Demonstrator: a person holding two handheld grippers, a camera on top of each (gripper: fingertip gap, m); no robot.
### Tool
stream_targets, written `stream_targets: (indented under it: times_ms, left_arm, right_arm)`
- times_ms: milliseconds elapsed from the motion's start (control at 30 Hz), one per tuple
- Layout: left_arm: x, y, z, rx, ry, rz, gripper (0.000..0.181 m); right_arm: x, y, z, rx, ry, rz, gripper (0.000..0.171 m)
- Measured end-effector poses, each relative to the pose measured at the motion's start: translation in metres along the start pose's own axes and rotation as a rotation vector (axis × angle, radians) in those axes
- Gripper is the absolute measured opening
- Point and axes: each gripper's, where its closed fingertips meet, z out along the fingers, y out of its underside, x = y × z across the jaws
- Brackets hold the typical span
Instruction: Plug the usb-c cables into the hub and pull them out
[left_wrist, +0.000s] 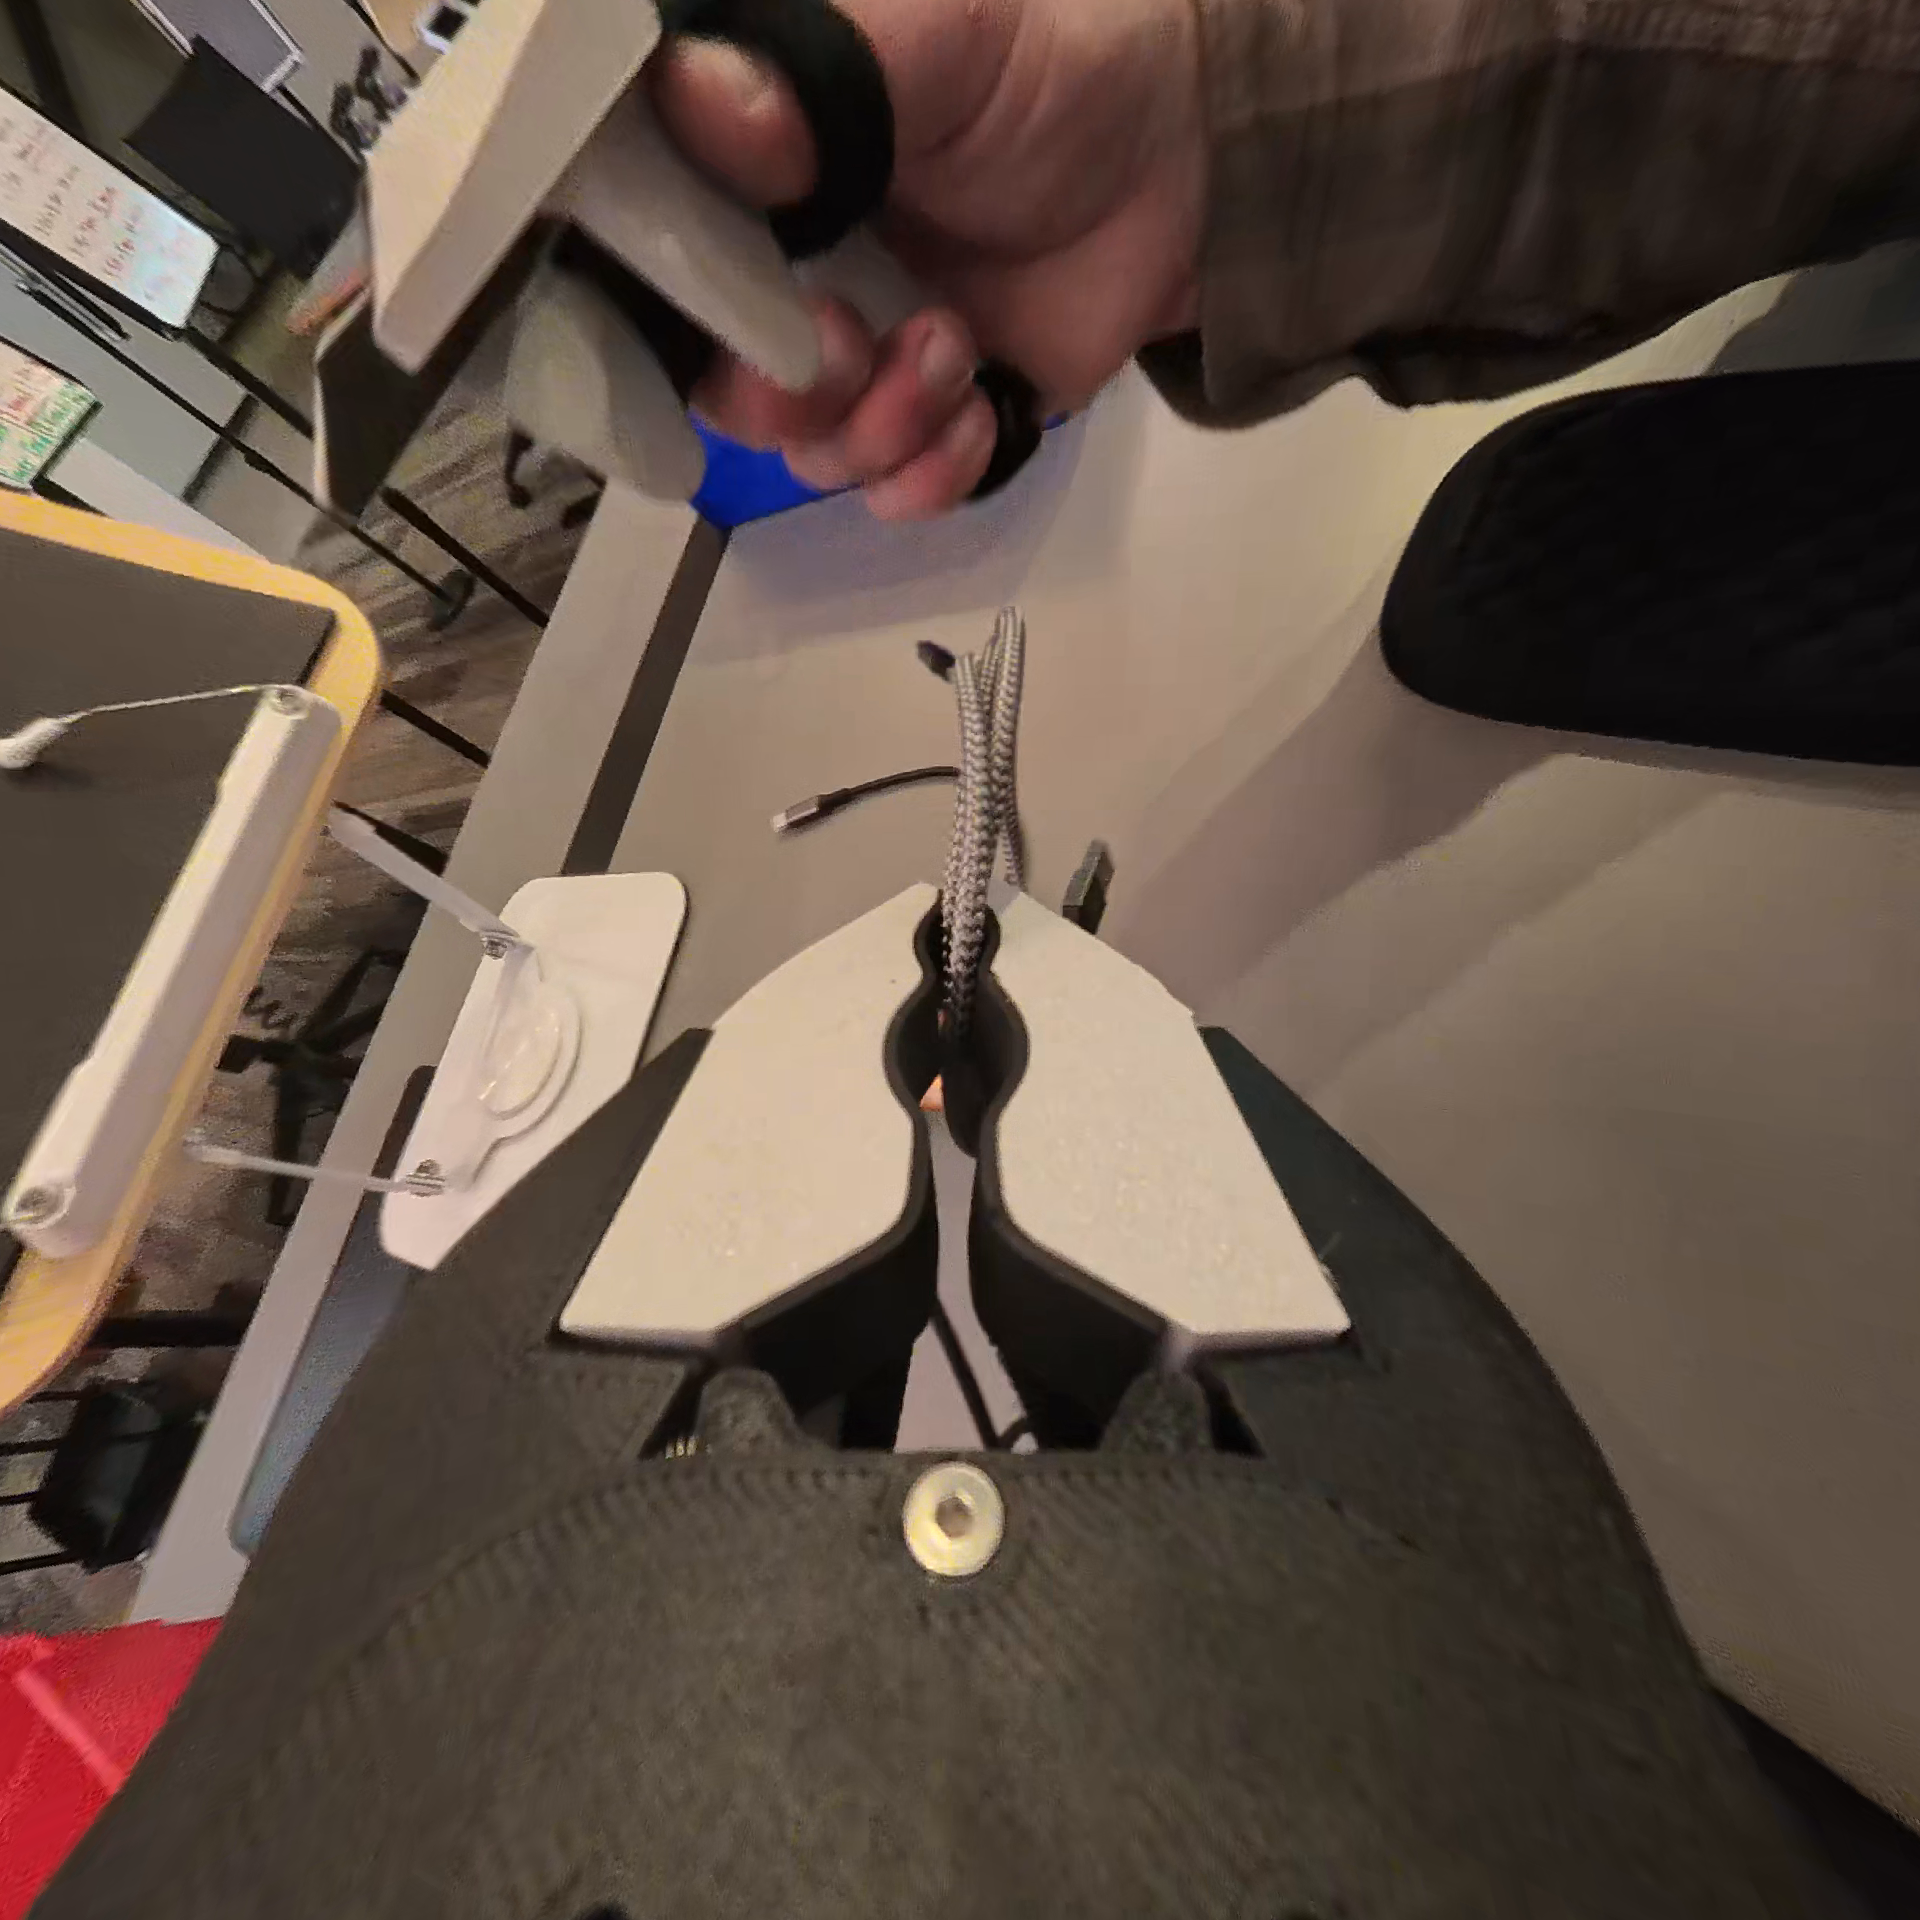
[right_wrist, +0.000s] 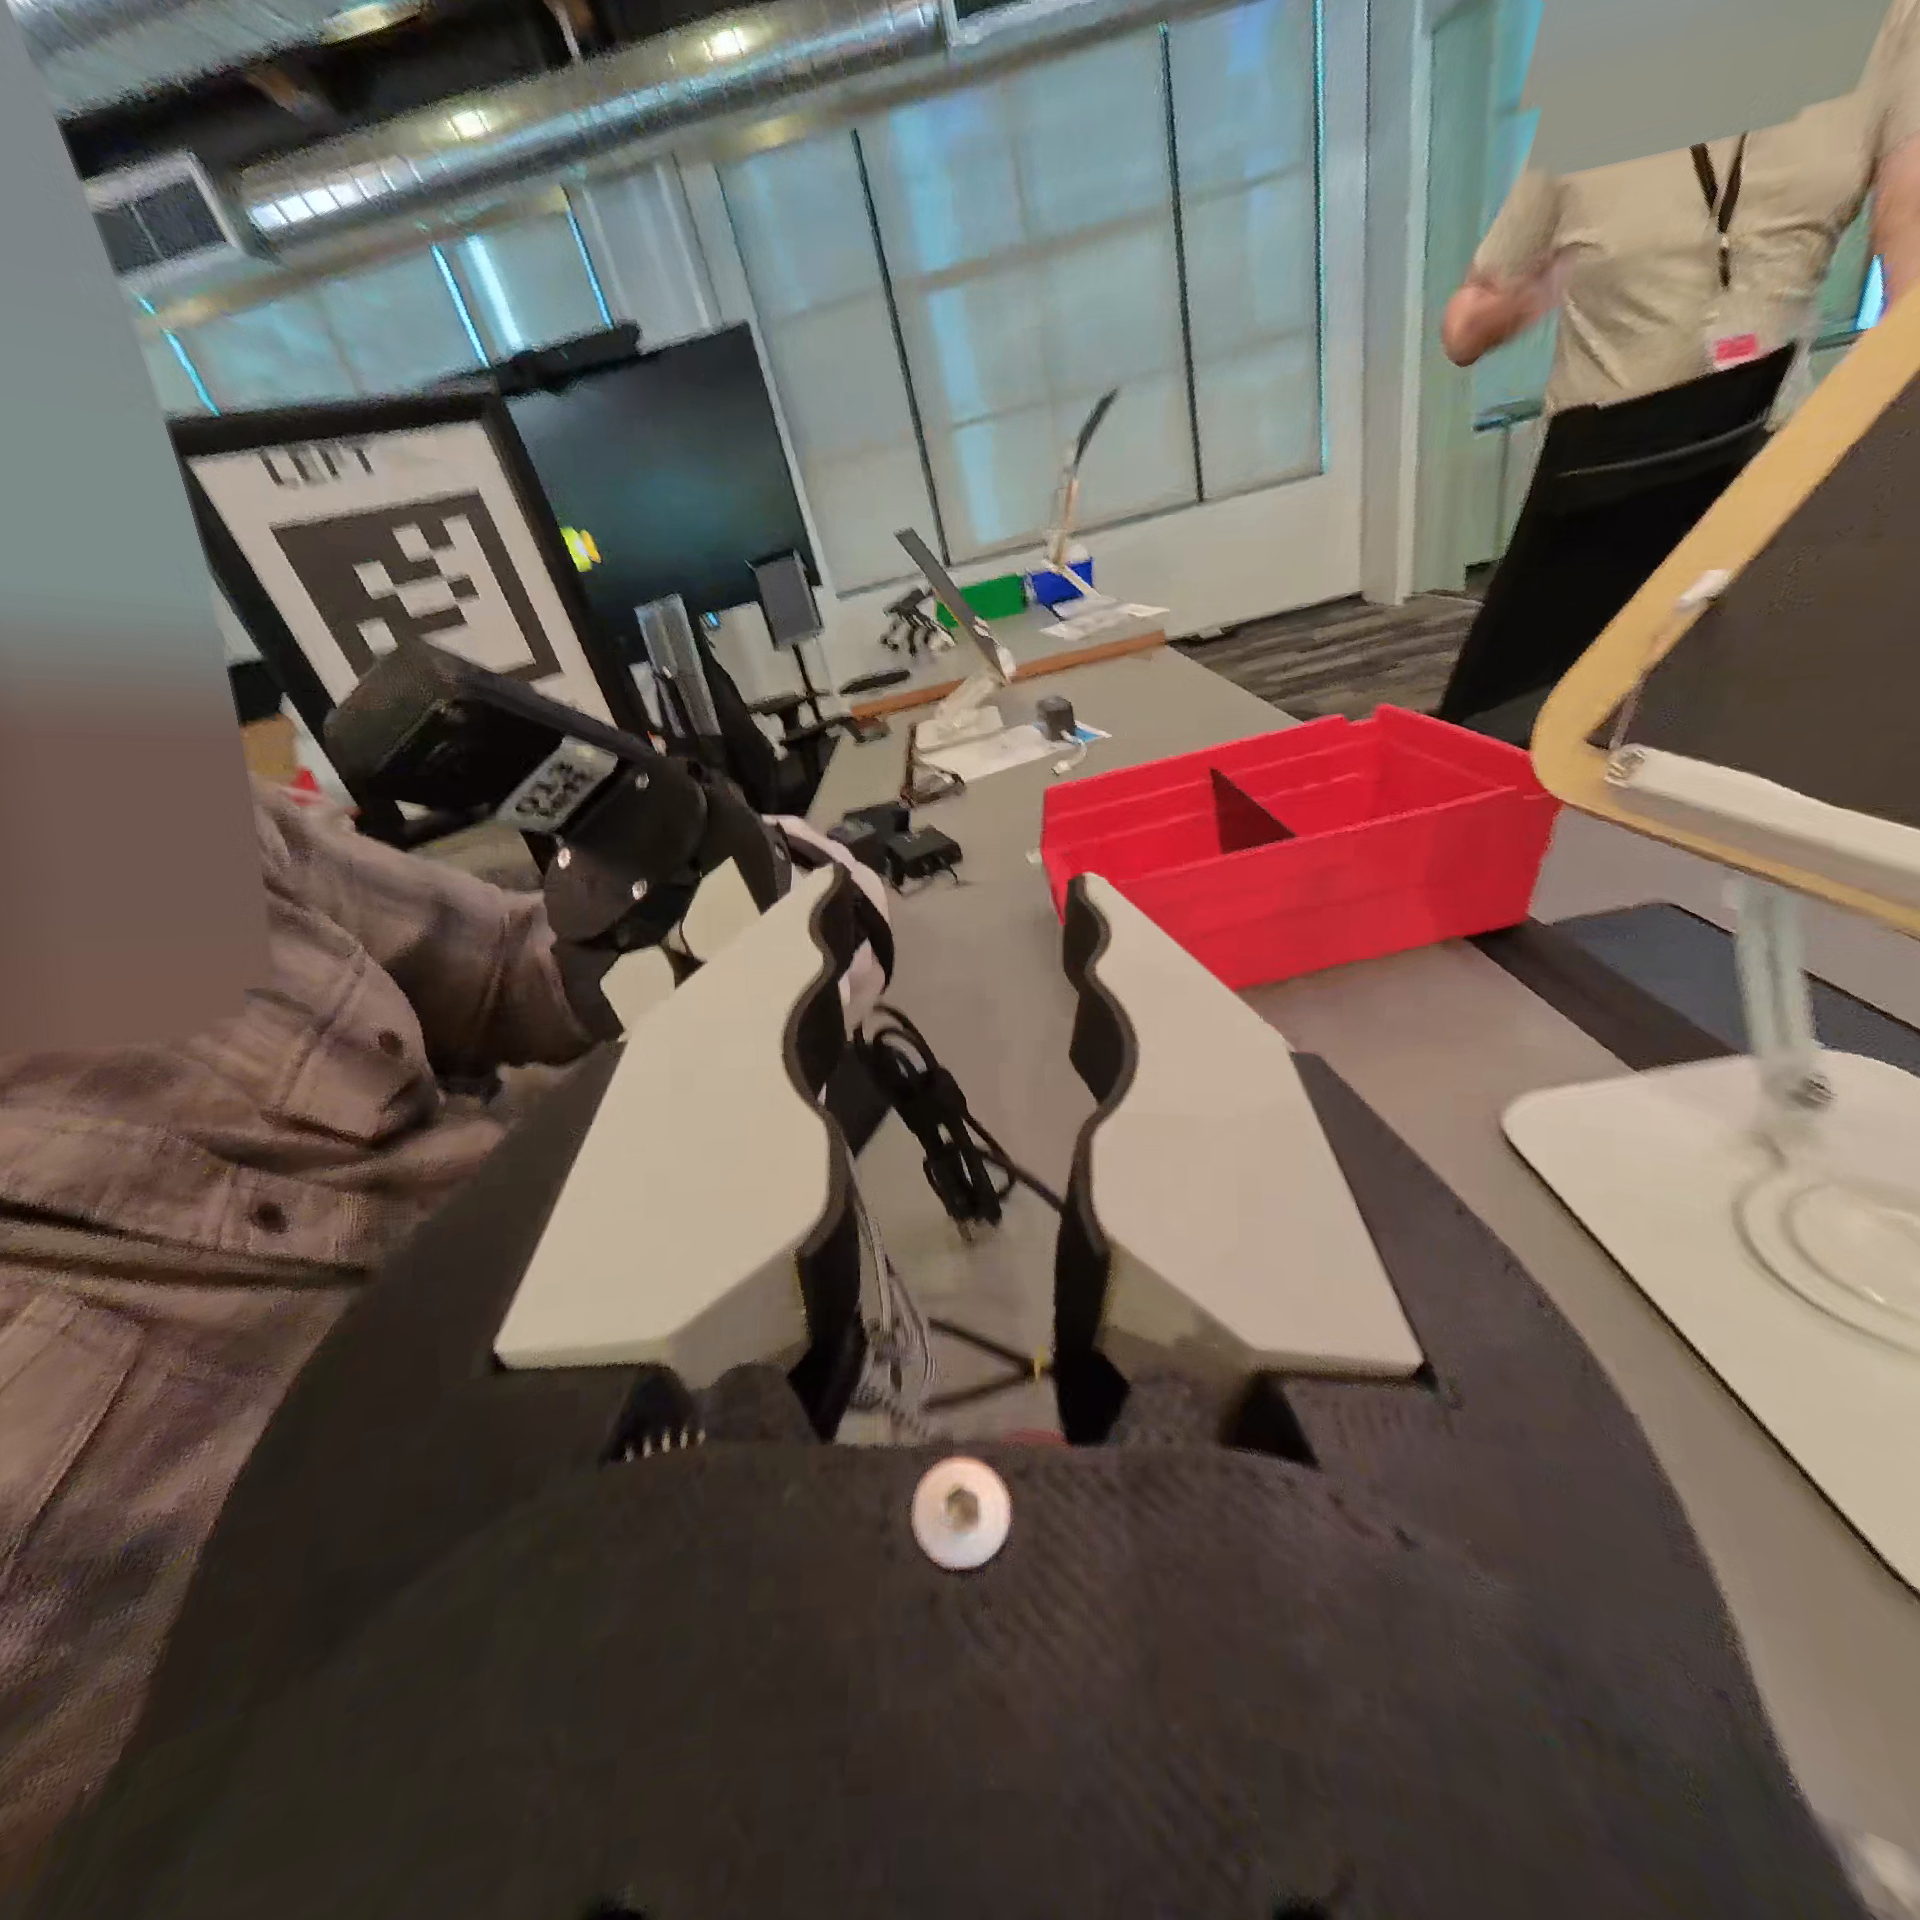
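The left gripper (left_wrist: 961, 935) is closed on a bunch of braided cables (left_wrist: 982, 769), its jaws pinched together with the grey-and-black strands running out past the tips and down toward the desk (left_wrist: 1299, 727). Gathering them in one grip looks like a way to lift the cables clear and keep their ends together. A black plug (left_wrist: 1086, 883) sits just beside the right fingertip, and a thinner dark lead with a metal connector (left_wrist: 821, 805) lies loose on the desk farther out; I cannot tell which of these belongs to the hub. The right gripper (right_wrist: 961, 945) is open and holds nothing, its fingers (right_wrist: 727, 1091) spread above the desk with a coil of black cord (right_wrist: 940, 1122) lying between and beyond them. In the left wrist view a hand (left_wrist: 956, 260) holds the right tool's handle high above the cables, so that tool seems to be waiting or travelling, not working. The hub itself is not clearly visible in either view; small black adapters (right_wrist: 904, 847) sit farther along the desk, near a red bin (right_wrist: 1299, 842). A white stand (left_wrist: 520, 1049) rests at the desk's edge, well clear of the cables.
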Motion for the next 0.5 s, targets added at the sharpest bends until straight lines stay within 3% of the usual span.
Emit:
stream_targets:
  times_ms: [167, 500]
  left_arm:
    - [0.026, 0.01, 0.014, -0.108, 0.006, 0.011, 0.0]
    - [0.104, 0.056, 0.045, -0.416, -0.027, 0.101, 0.0]
  right_arm:
    - [-0.008, 0.039, -0.042, -0.204, 0.135, -0.022, 0.036]
    - [-0.025, 0.169, -0.079, -0.612, 0.322, 0.139, 0.034]
